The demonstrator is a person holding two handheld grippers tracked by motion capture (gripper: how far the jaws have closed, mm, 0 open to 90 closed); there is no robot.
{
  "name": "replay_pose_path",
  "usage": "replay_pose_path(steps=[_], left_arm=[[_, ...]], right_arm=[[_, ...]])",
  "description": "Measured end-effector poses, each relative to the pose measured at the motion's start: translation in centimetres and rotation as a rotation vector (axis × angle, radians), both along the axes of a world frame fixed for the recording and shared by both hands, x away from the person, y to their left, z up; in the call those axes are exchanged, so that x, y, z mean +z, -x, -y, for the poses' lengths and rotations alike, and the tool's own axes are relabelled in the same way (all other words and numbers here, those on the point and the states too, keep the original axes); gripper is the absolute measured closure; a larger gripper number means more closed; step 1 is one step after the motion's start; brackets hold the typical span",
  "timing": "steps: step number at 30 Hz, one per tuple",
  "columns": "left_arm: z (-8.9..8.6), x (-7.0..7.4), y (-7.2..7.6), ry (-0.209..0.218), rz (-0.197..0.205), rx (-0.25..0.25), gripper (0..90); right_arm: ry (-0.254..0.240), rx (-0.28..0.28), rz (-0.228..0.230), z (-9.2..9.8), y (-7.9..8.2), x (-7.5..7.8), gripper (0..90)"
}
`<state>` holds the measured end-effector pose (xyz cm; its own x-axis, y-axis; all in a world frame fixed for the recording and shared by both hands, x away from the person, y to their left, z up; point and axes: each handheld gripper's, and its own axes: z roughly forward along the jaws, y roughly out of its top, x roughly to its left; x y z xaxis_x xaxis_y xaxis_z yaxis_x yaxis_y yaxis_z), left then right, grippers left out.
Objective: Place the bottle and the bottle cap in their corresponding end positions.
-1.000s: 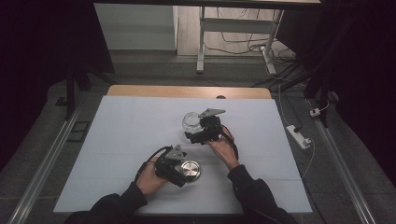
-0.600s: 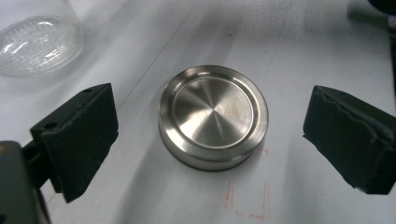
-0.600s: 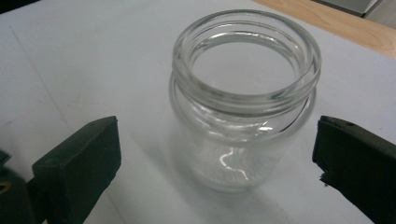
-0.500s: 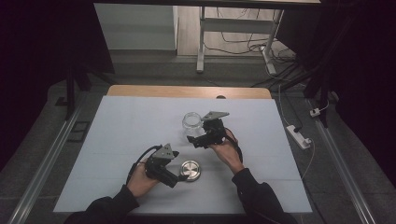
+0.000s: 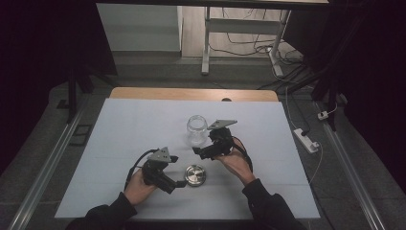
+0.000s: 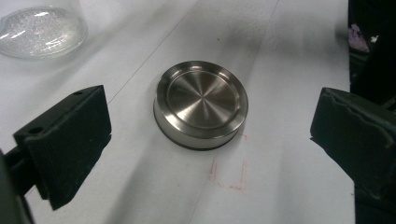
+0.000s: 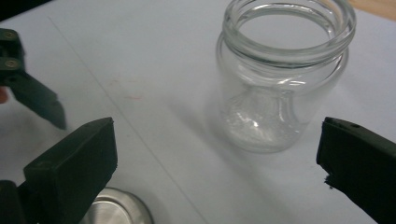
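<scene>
Your left gripper (image 5: 178,171) sits low on the white table cover (image 5: 119,129), its jaws spread wide and having just been opening, with nothing pressed between them. In the left gripper view the metal lid (image 6: 201,103) lies flat on the cover ahead of the two black pads, clear of both – it rests top face up, with a faint red mark on the cover just beside it. From above, that lid (image 5: 195,175) lies just to the right of your left jaws, between your two hands. Further right and farther up the table stands the glass jar (image 5: 197,129), upright and uncapped. Your right gripper (image 5: 200,152) is just beside it, jaws apart too, having just been opening – the right gripper view shows the jar (image 7: 280,79) standing free beyond the pads, touching neither
</scene>
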<state>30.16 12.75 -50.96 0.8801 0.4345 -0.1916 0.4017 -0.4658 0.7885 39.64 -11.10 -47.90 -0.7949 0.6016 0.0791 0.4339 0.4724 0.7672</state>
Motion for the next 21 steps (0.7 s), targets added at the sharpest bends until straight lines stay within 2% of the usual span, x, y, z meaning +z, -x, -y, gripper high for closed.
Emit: replay_pose_path(steps=[2,7,21], left_arm=[[-0.2,0.1,0.0,0.008,-0.004,0.004,0.0],[-0.9,0.1,0.0,0.031,-0.019,0.01,0.0],[-2.9,0.5,0.9,0.055,-0.032,0.029,0.0]], right_arm=[[-0.013,0.001,-0.008,0.1,0.3,0.0,0.0],[0.008,0.016,-0.004,0.0,1.0,0.0,0.0],[-0.019,0.043,0.007,1.4,3.1,0.5,0.0]])
